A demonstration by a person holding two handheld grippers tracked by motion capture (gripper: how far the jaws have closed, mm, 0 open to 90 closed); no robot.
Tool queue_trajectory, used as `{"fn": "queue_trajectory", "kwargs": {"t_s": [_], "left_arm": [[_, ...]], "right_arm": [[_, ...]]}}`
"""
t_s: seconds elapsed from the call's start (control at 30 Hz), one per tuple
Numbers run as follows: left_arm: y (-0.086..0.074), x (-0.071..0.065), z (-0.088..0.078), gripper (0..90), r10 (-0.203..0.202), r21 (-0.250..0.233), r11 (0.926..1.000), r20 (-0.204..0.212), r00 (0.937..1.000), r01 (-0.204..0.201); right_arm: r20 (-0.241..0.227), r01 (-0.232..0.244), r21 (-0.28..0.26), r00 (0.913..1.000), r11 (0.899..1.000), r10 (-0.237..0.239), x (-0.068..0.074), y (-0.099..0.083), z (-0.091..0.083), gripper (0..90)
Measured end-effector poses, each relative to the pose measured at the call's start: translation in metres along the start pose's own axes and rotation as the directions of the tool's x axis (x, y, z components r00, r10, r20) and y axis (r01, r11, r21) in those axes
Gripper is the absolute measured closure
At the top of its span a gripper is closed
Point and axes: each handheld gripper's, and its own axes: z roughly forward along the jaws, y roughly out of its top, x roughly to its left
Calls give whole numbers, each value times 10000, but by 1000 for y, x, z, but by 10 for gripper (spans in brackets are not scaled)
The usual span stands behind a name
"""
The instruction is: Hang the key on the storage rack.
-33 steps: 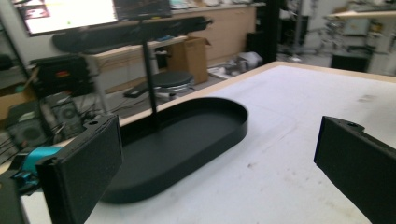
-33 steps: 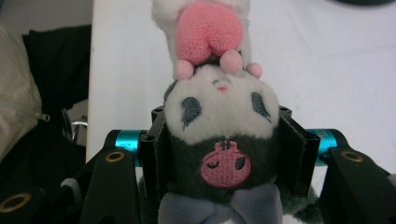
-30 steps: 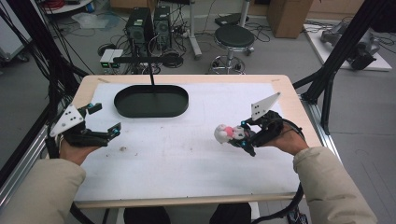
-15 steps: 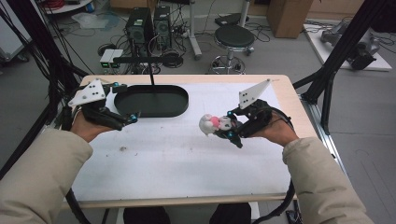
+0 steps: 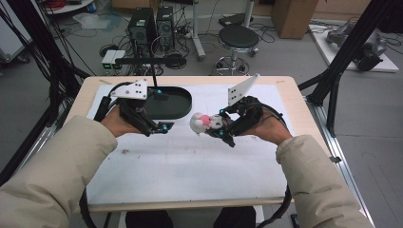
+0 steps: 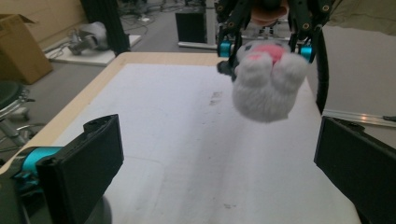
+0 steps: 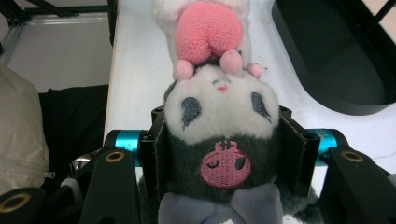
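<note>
Jaws of the right gripper point(image 5: 223, 127) clamp the plush toy point(image 5: 203, 123) above the tabletop point(image 5: 190, 166); left gripper point(image 5: 159, 127), at its nine o'clock, gapes wide, nothing between.

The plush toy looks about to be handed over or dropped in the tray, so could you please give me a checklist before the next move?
1. Right gripper clamped on the plush toy: ok, jaws press both sides of its head.
2. Toy clear of the table: ok, the left gripper view shows it hanging in the air.
3. Left gripper open and empty: ok.
4. Toy lined up between the left jaws: not ok, it hangs ahead of them.
5. Black tray empty: cannot tell, the left hand covers part.
</note>
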Motion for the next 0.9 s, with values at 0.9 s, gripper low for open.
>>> {"fn": "queue_trajectory", "kwargs": {"t_s": [0.9], "left_arm": [[-8,-12,52,105,202,1642,9853,1634,9864,-474]], "right_arm": [[-452,245,415,9987,9988,-226,0,12,38,451]]}}
